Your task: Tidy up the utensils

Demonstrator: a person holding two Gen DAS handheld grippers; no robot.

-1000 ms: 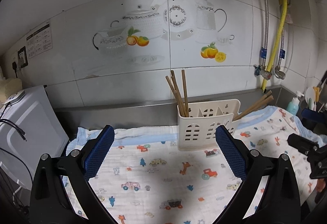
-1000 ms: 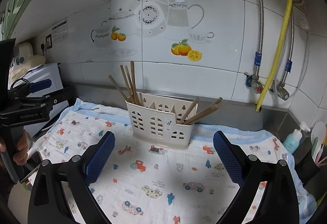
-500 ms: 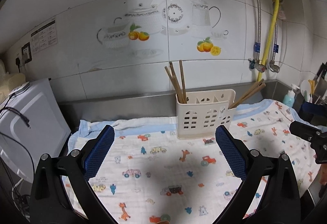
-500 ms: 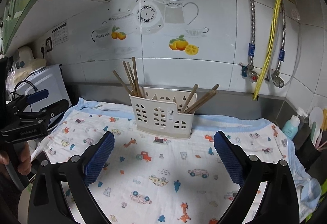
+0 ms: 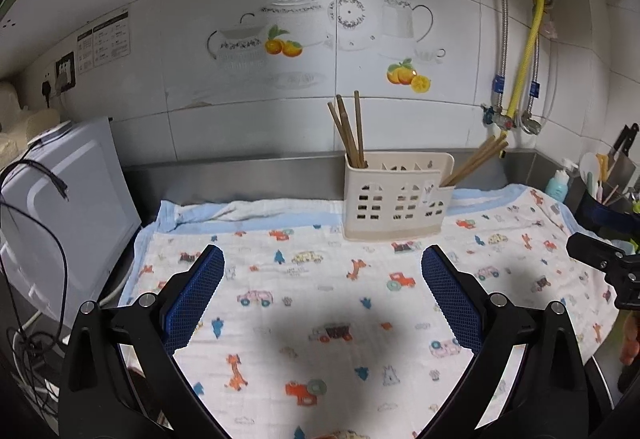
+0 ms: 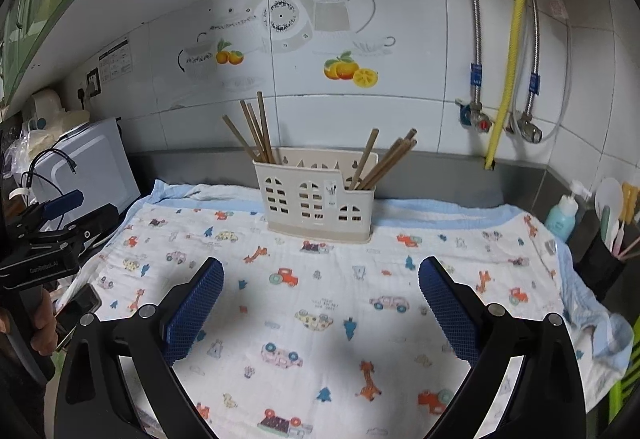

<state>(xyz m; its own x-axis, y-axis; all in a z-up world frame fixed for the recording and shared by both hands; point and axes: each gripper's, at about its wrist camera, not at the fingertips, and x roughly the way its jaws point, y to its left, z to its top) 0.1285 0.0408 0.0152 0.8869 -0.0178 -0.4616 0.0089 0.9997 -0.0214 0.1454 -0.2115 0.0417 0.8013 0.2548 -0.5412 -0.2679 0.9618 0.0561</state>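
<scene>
The left gripper (image 5: 322, 281) and right gripper (image 6: 321, 283) both hover level with blue-padded fingers (image 6: 196, 309) spread wide, gripping nothing.

We face a white tiled wall (image 6: 400, 111) printed with teapots and oranges (image 6: 350, 71). A yellow hose (image 6: 508, 51) and two braided metal hoses run down it, and a white appliance (image 5: 60, 207) stands at left, beside a steel backsplash (image 5: 240, 175).

On my printed cotton cloth (image 5: 320, 303) stands the cream slotted plastic utensil holder (image 5: 398, 197); brown wooden chopsticks (image 6: 256, 131) occupy its left and right end compartments.
</scene>
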